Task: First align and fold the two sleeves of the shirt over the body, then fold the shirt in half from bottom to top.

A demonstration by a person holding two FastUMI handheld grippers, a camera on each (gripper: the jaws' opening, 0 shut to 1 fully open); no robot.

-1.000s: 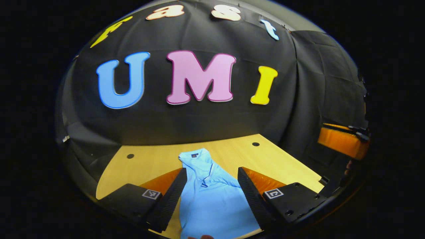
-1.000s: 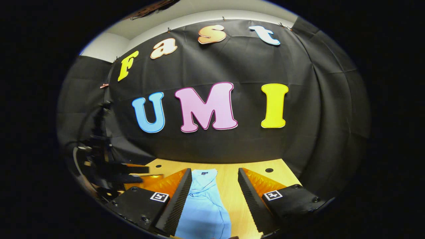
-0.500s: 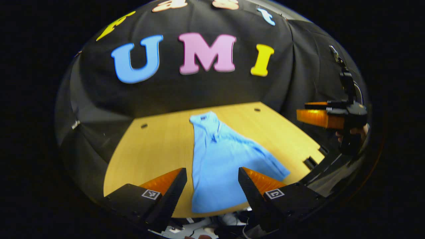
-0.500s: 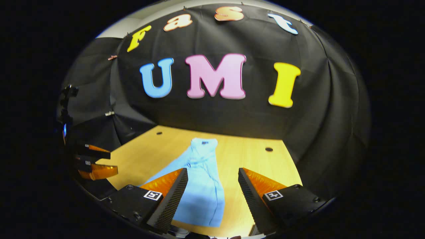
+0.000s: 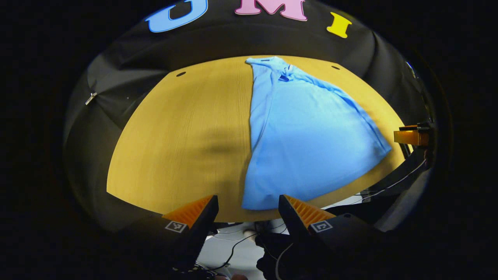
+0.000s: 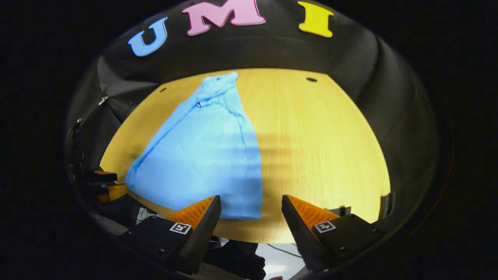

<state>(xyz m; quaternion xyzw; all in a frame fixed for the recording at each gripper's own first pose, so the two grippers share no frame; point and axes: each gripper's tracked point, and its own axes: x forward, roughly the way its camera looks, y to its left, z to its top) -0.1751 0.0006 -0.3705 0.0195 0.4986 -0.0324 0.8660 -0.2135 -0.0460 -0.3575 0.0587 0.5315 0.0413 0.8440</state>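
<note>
Left gripper view: your left gripper hangs over the near edge of the wooden table, its fingers spread wide and gripping nothing. The light blue shirt lies flat on the table ahead of the fingers and a little to their right. Its long axis runs away from you: the collar points at the far edge by the black cloth wall, the hem lies nearest, just beyond the gap between the fingers. The left edge of the shirt runs straight; the right edge flares out to a corner near the table's right rim. Your right gripper shows at the far right, just off that corner, apart from the cloth; its state you cannot tell from here. Cables lie on the floor below the table edge.

Right gripper view: your right gripper also hangs at the near table edge, fingers parted with nothing between them. The shirt sits ahead and to the left of the fingers, collar far, hem near, the hem's right corner just ahead of the left finger. Here the right edge is straight and the left side flares out. Your left gripper shows at the far left, near the flared corner, not touching the cloth.
</note>
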